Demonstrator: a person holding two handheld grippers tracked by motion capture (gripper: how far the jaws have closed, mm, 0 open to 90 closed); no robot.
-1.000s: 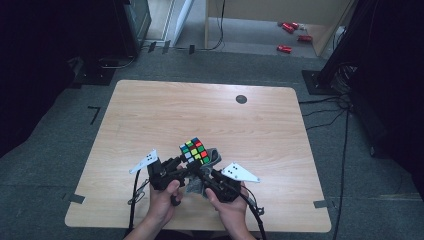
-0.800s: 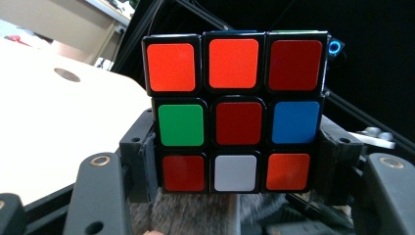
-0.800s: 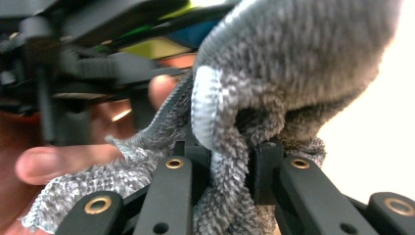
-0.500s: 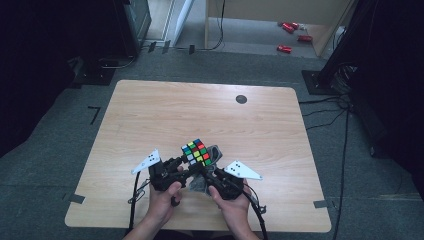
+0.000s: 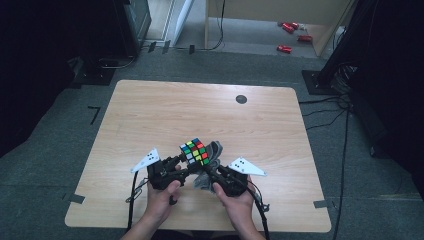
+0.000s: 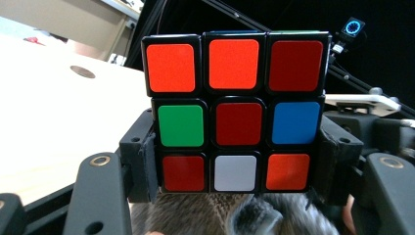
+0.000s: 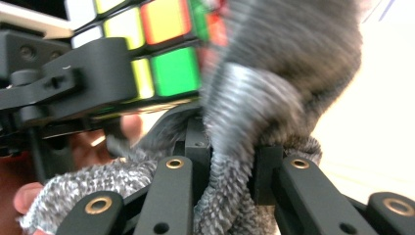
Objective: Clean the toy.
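High view: your two tools meet low in the frame, just below centre, with the cube (image 5: 195,152) held up between them above the counter (image 5: 150,115).
Left tool (image 5: 176,165): clamped on the cube; in the left gripper view its two pads press the cube's (image 6: 236,115) lower side edges, one at the left and one at the right of the frame.
Right tool (image 5: 212,172): pinched tight on a grey cloth (image 5: 210,162); the right gripper view shows the cloth (image 7: 230,196) bunched between its nearly closed jaws.
Cube's place: lifted off the counter, tilted, one corner toward the top of the frame.
Cloth's place: draped against the cube's right-hand face and hanging under it.
Key relation: from your right tool the cube lies up and to the left in the frame, touching the cloth, so the wiping hand is already the nearer one.
Next move, as a judgement: you drag the cloth across that face while your left tool holds firm.
Risk: too strong a pull could twist the cube in the pads.
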